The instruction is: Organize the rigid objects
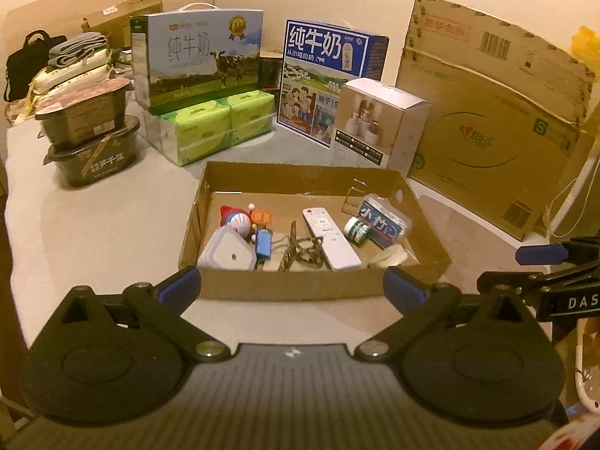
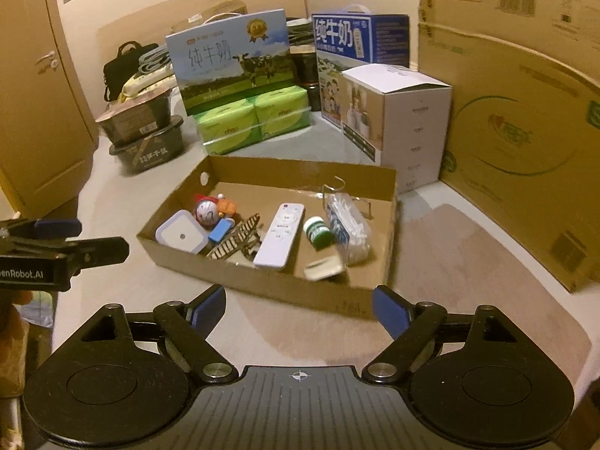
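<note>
Both tongs, the left tongs [image 1: 290,281] and right tongs [image 2: 300,309], hang open and empty just short of the cardboard tray [image 1: 292,285], whose small items lie gathered together for tidy keeping.

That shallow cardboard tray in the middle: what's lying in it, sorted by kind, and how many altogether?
In the cardboard tray:
White remote control: 1
White square box: 1
Cartoon figurine: 1
Blue toy piece: 1
Brown patterned clip: 1
Green-and-white bottle: 1
Clear packet with blue label: 1
Pale wrapper: 1
Wire stand: 1
Total: 9
</note>
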Action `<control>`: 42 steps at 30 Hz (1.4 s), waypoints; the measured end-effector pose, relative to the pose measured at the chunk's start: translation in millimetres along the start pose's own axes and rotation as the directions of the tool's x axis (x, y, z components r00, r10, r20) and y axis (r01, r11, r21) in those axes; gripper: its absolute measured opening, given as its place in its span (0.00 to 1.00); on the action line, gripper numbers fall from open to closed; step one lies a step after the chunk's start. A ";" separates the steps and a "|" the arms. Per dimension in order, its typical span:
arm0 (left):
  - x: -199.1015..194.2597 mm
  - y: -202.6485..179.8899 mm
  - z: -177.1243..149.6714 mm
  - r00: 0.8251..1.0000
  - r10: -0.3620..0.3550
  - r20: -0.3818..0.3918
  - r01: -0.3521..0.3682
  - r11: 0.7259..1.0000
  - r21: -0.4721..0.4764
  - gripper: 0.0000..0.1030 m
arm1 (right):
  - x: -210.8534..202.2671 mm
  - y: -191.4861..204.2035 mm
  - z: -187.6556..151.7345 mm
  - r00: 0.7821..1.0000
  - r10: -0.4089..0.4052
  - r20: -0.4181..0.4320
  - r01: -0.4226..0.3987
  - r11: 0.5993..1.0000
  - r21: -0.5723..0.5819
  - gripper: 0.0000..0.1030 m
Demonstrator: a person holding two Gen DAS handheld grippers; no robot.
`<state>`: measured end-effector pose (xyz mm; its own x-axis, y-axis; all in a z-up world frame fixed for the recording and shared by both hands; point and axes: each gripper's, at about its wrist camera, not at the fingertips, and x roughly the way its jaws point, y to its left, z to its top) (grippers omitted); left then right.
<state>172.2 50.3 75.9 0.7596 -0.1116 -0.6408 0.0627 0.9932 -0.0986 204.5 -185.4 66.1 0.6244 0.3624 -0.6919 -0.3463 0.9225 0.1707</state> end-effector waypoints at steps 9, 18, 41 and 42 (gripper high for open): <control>-39.8 -6.9 -39.7 1.000 0.020 0.006 -0.020 0.998 -0.055 0.99 | -45.0 0.8 -40.2 0.999 -0.033 0.012 0.032 0.997 0.064 0.83; -66.9 -24.0 -68.8 0.999 0.044 -0.009 -0.044 0.998 -0.052 0.99 | -70.5 5.4 -70.8 0.999 -0.037 0.014 0.035 0.993 0.109 0.83; -84.0 -32.8 -107.7 0.994 0.080 -0.076 -0.084 0.995 -0.056 1.00 | -95.1 28.9 -108.5 1.000 0.000 -0.010 0.001 0.994 0.107 0.83; -84.5 -33.2 -108.5 0.994 0.080 -0.077 -0.084 0.995 -0.054 1.00 | -95.0 30.0 -109.2 1.000 -0.001 -0.010 0.002 0.995 0.104 0.83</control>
<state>35.7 23.1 50.7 0.7099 -0.0343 -0.7035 -0.0364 0.9957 -0.0852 58.4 -206.7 60.4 0.6175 0.3599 -0.6994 -0.2704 0.9321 0.2409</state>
